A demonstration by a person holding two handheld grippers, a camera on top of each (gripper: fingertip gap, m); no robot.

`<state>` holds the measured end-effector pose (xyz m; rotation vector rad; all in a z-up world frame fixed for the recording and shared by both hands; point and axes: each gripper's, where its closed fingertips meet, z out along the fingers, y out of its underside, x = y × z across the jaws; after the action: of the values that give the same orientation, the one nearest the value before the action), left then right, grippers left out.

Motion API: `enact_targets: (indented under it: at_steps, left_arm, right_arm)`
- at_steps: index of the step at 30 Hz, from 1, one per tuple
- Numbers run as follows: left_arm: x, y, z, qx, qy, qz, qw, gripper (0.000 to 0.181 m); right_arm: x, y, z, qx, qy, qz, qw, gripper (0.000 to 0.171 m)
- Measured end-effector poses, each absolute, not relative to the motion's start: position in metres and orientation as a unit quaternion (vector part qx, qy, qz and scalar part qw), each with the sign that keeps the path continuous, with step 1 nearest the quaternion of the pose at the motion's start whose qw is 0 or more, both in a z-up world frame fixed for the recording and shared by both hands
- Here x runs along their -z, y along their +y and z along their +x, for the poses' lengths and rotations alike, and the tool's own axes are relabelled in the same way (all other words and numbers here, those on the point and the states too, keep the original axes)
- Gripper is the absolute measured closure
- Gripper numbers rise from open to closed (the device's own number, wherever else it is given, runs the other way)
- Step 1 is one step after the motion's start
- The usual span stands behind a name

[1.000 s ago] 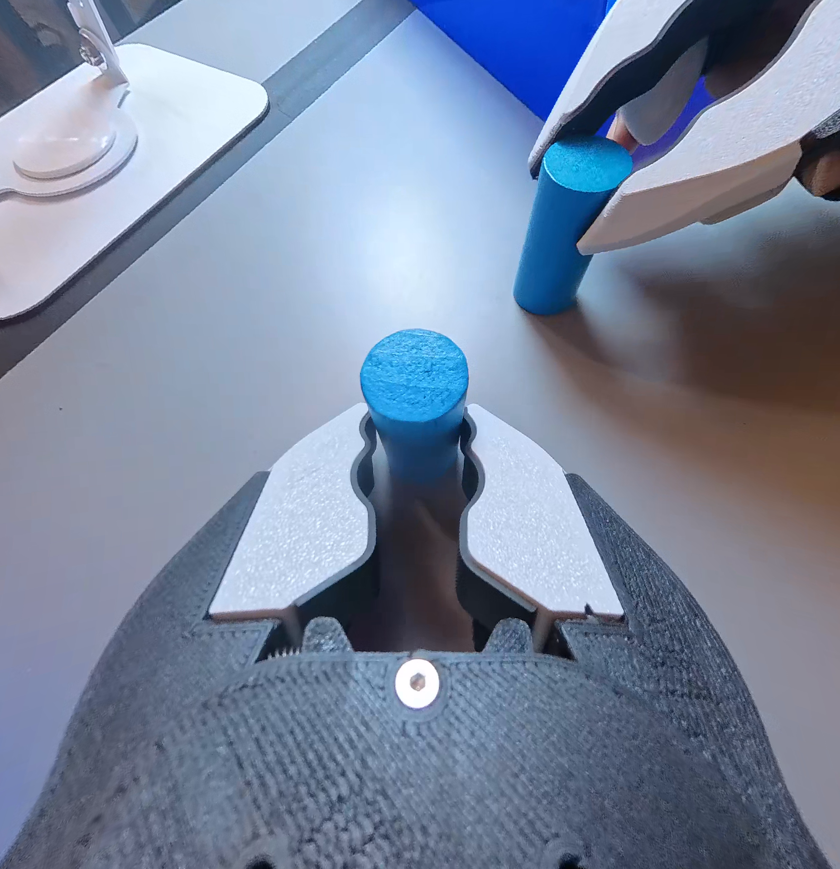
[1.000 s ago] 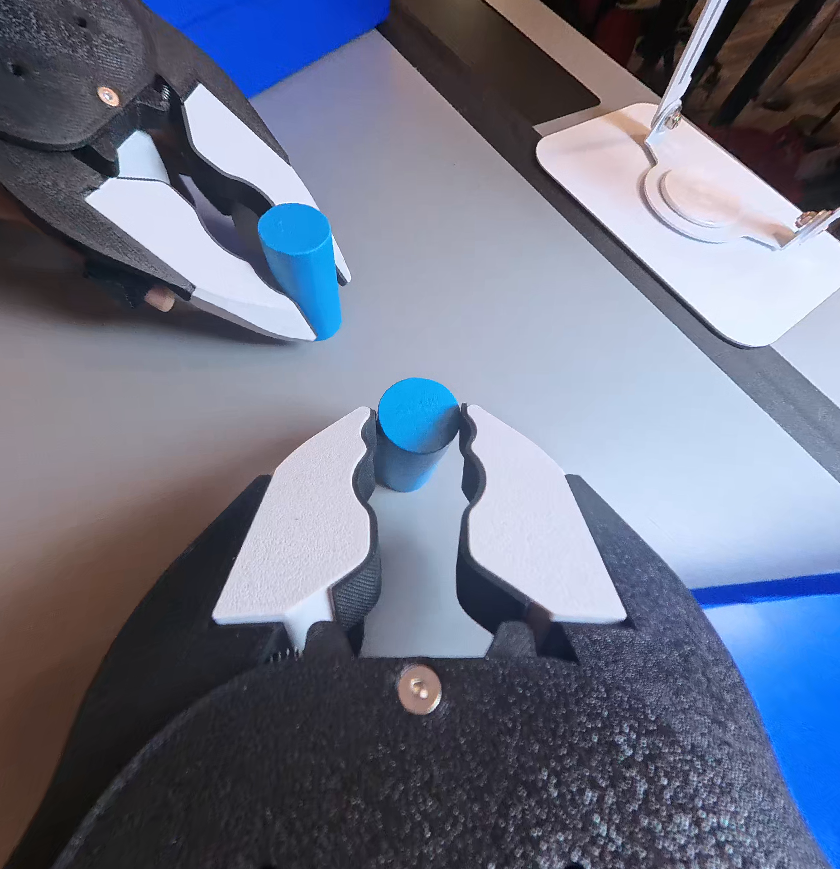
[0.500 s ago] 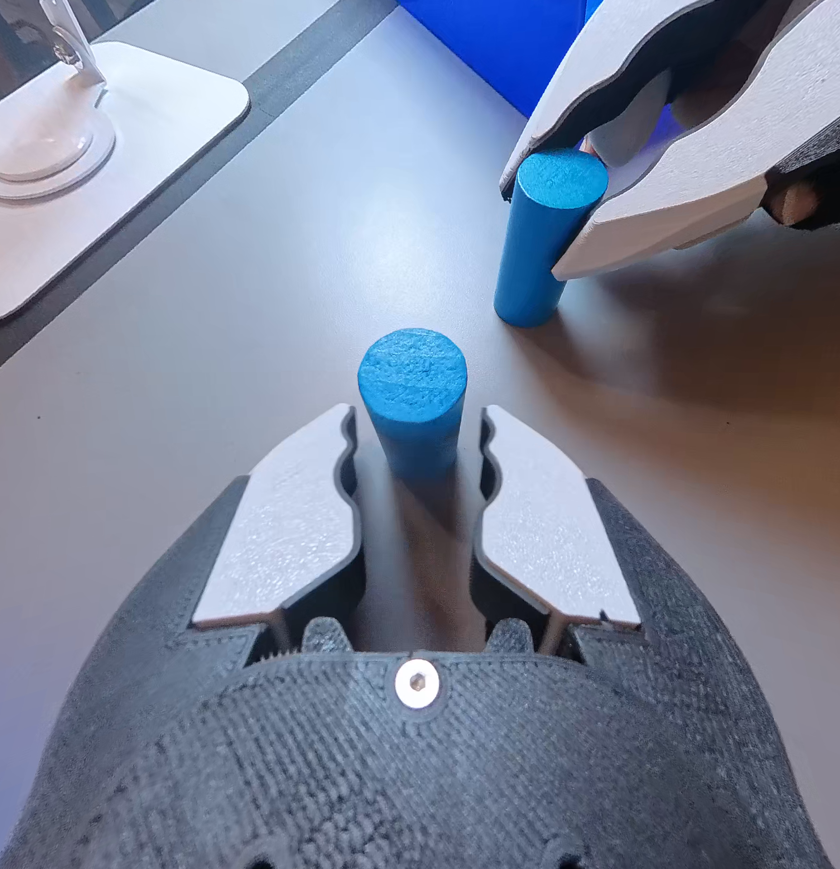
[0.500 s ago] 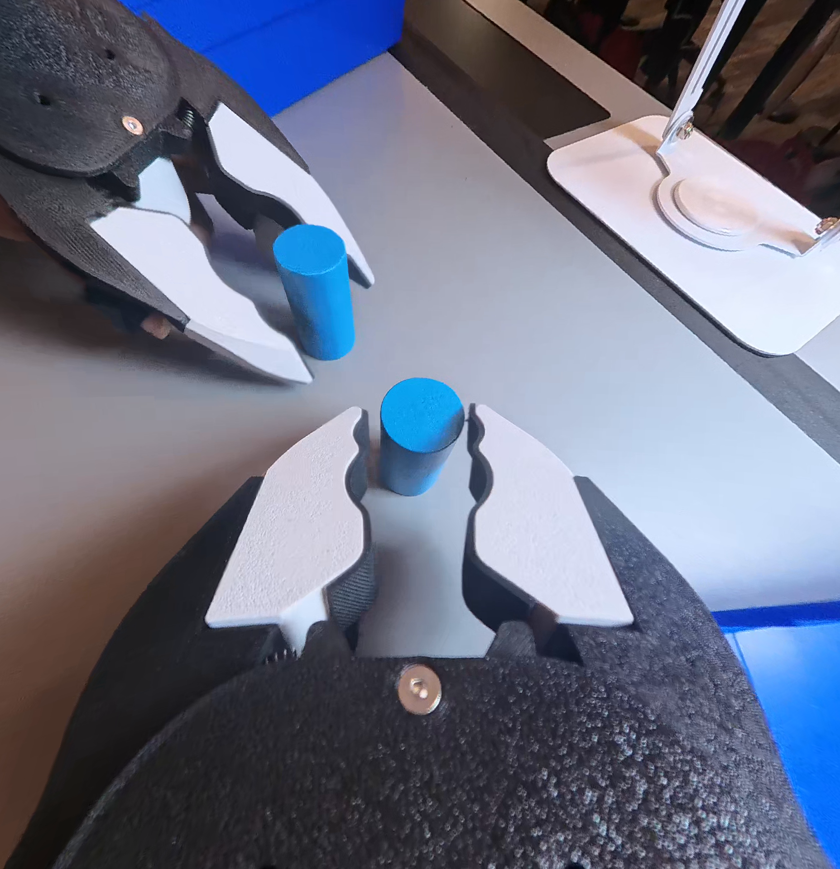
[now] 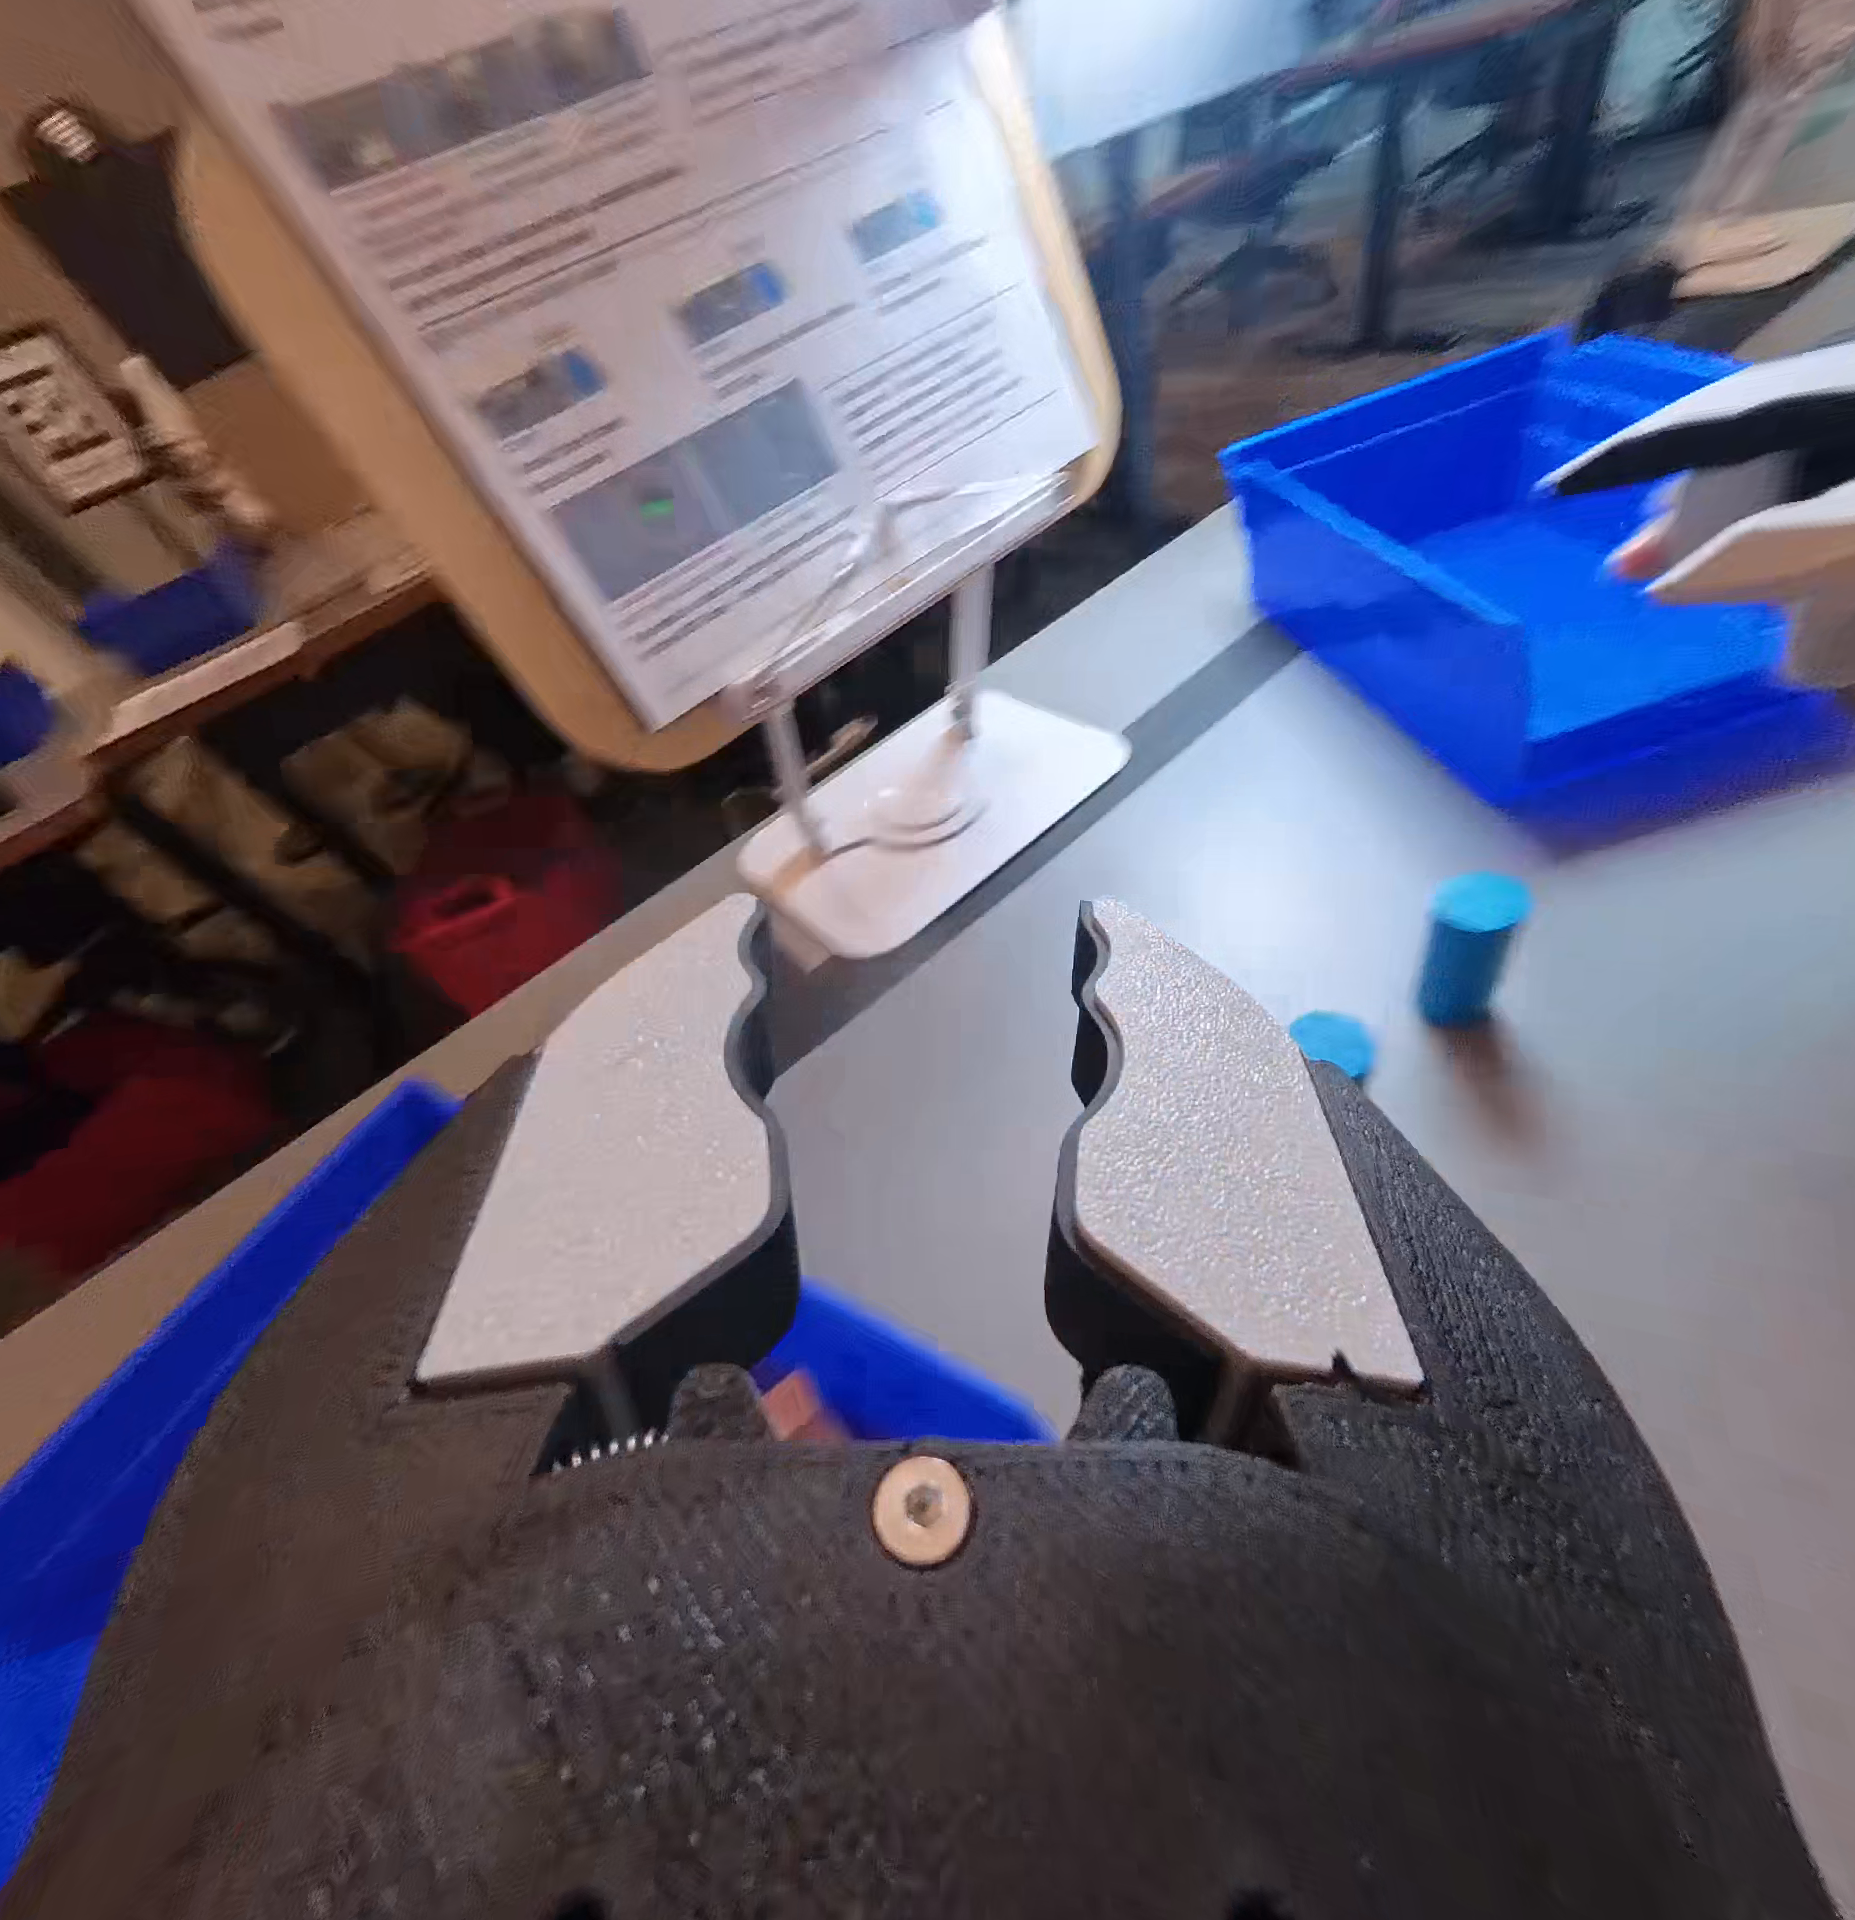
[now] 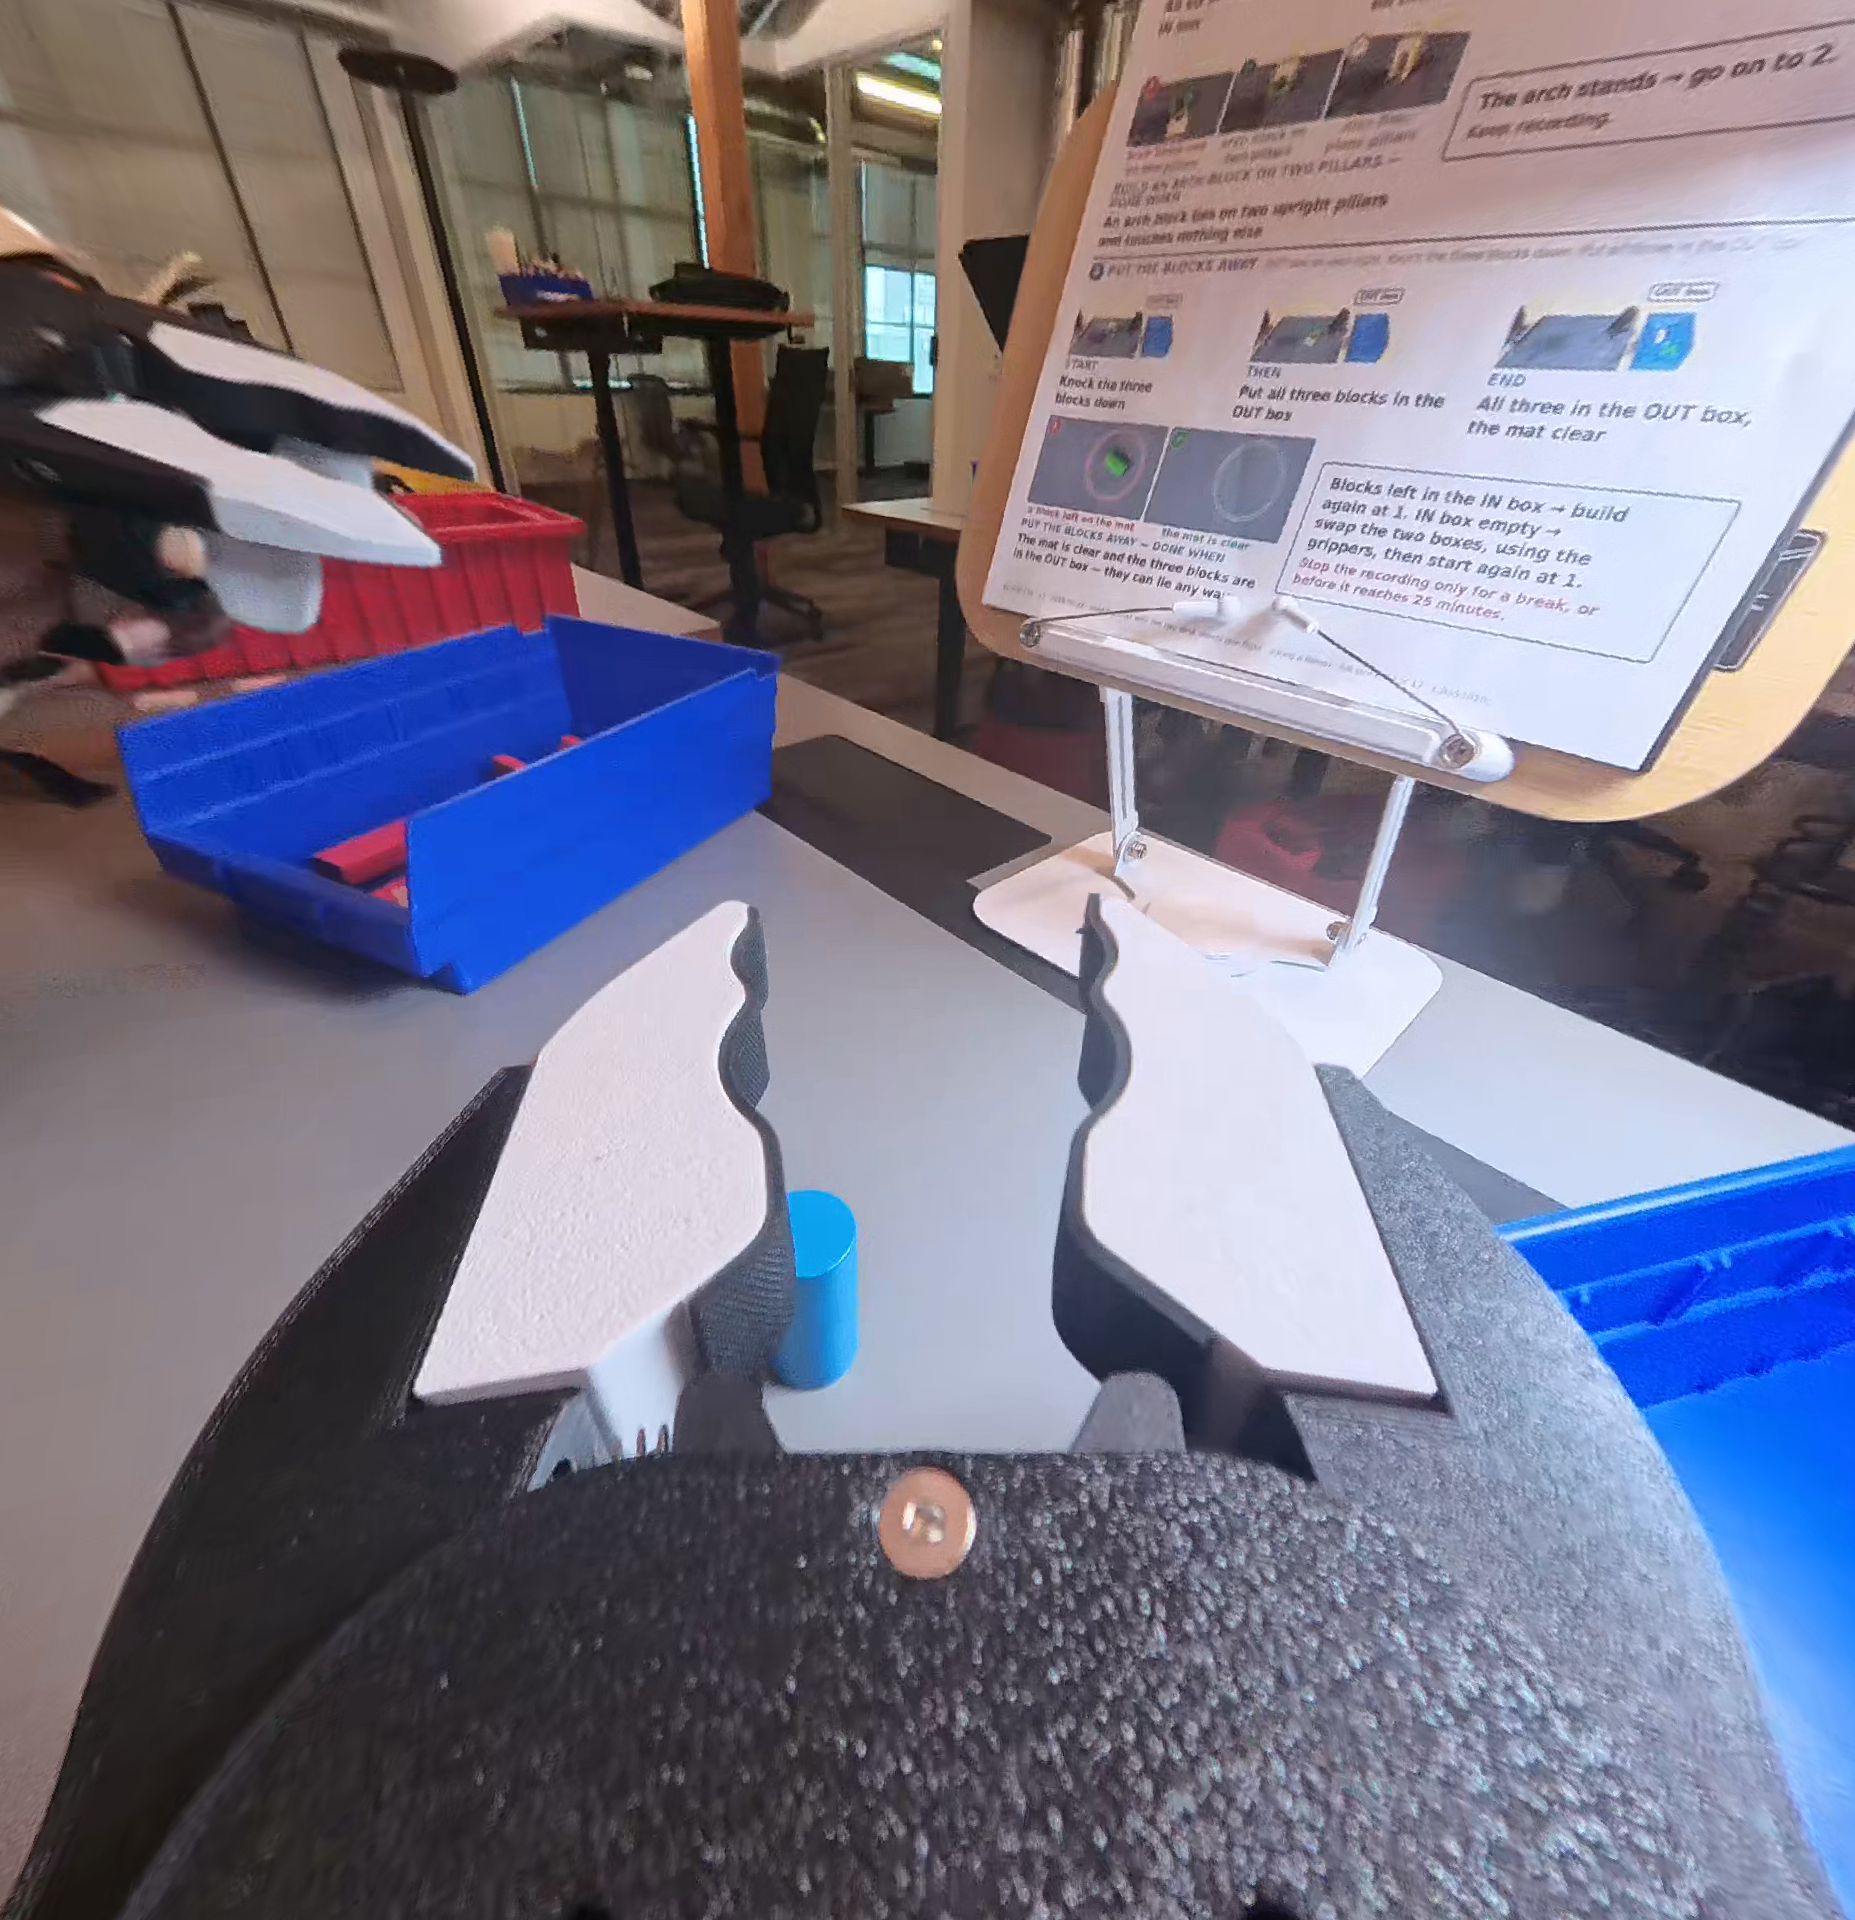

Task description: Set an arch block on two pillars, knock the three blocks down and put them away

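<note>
Two blue pillars stand upright on the grey table (image 6: 227,1091), well apart, one (image 5: 1468,961) plain in the left wrist view and the other (image 5: 1333,1042) half hidden behind the left gripper (image 5: 918,1029), whose fingers are spread apart with nothing between them; the right gripper (image 6: 918,1029) is likewise spread and empty, a pillar (image 6: 819,1288) below it. No arch block is visible, so the pillar spacing is unchecked, and a low swing of either gripper might topple a pillar. The far blue bin (image 6: 590,821) holds red blocks (image 6: 367,857), while the right-hand bin (image 5: 1422,623) looks empty
</note>
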<state>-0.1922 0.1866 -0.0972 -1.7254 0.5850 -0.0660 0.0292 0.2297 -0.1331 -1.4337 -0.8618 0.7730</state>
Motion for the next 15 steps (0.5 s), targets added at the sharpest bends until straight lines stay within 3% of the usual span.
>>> enact_targets:
  at_steps: [8,15]
  left_arm:
    - [0.2,0.182,-0.366,-0.157,0.156,-0.911,0.348,0.125]
    - [0.244,0.194,-0.433,-0.256,0.067,-0.923,0.28,0.125]
  right_arm:
    - [0.144,0.231,0.026,-0.363,-0.365,-0.634,0.577,0.117]
    - [0.154,0.228,0.019,-0.363,-0.38,-0.639,0.562,0.118]
